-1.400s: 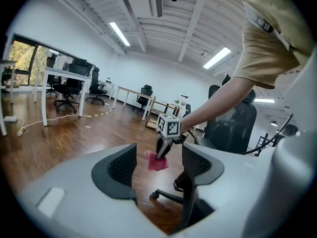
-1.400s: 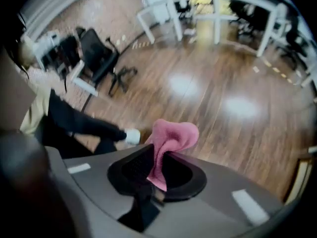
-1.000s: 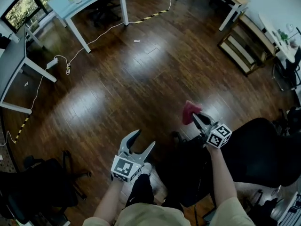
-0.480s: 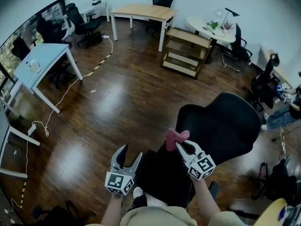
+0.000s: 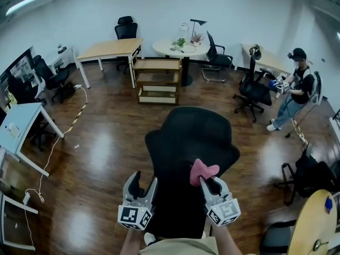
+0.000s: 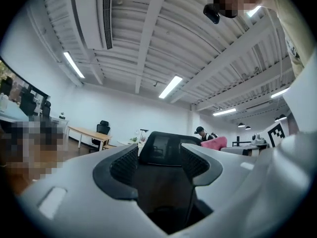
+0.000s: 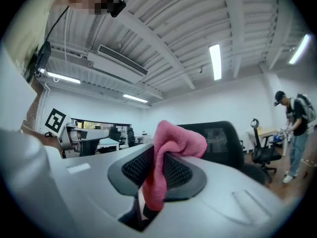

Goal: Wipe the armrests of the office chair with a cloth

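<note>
A black office chair [image 5: 191,137] stands right in front of me, its backrest toward me; I cannot make out its armrests. My right gripper [image 5: 210,184] is shut on a pink cloth [image 5: 202,170] and hovers over the lower right of the backrest. In the right gripper view the cloth [image 7: 171,148] bulges up from between the shut jaws of the gripper [image 7: 158,175], with the backrest [image 7: 220,138] behind. My left gripper [image 5: 143,179] is open and holds nothing, level with the backrest's lower left. In the left gripper view the backrest [image 6: 166,148] shows through that gripper [image 6: 159,165].
A wooden shelf cart [image 5: 156,78] and a wooden desk [image 5: 114,48] stand beyond the chair, with a round white table [image 5: 183,48] behind. Another black chair [image 5: 249,89] and a standing person [image 5: 297,89] are at the right. A light blue table [image 5: 16,129] and a floor cable [image 5: 58,137] are at the left.
The view has swung up from the floor to the chair's back. Both grippers now sit in front of the backrest, closer together. The pink cloth stays in the right gripper.
</note>
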`<state>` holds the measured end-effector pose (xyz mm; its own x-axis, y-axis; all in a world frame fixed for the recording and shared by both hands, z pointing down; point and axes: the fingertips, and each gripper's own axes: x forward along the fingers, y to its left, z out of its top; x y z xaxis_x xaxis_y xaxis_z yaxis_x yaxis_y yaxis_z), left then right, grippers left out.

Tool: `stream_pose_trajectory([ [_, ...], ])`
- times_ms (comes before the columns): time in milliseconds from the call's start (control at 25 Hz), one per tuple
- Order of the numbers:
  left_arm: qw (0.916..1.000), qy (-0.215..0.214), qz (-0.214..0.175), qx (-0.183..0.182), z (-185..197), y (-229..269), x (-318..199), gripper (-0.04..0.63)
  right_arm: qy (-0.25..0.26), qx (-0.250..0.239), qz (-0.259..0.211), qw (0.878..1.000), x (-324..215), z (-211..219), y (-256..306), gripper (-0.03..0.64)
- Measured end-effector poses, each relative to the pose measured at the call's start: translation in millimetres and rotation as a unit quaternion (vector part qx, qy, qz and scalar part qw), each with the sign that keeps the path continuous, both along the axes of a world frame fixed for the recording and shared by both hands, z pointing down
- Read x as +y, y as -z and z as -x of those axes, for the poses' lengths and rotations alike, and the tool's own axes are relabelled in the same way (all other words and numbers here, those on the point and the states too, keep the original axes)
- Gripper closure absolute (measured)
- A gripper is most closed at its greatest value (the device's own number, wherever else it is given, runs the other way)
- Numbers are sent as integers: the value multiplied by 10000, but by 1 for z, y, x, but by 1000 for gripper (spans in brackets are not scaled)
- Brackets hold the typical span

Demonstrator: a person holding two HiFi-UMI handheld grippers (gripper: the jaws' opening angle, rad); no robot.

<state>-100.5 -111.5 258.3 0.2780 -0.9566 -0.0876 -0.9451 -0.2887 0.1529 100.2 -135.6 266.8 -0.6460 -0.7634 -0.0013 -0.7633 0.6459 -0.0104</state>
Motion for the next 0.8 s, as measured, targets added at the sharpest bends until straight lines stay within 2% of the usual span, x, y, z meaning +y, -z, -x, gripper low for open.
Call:
stream_pose_trajectory([
  [160,9995,-309,-112,-42,-51,16,1,357,-514,-91,44,9986,24,-55,-1,557],
  [360,9981,-524,-251,-200,-97,21,5,371,-784,-202,163,9966,38,-97,-11,557],
  [640,9968,-698,-255,-278,-128,27,19,373,-748,-342,40,9966,44,-110,-2,557],
  [800,9968,-678,-281,-308,-130,32,30,373,-620,-328,-9,9975,51,-102,5,557],
])
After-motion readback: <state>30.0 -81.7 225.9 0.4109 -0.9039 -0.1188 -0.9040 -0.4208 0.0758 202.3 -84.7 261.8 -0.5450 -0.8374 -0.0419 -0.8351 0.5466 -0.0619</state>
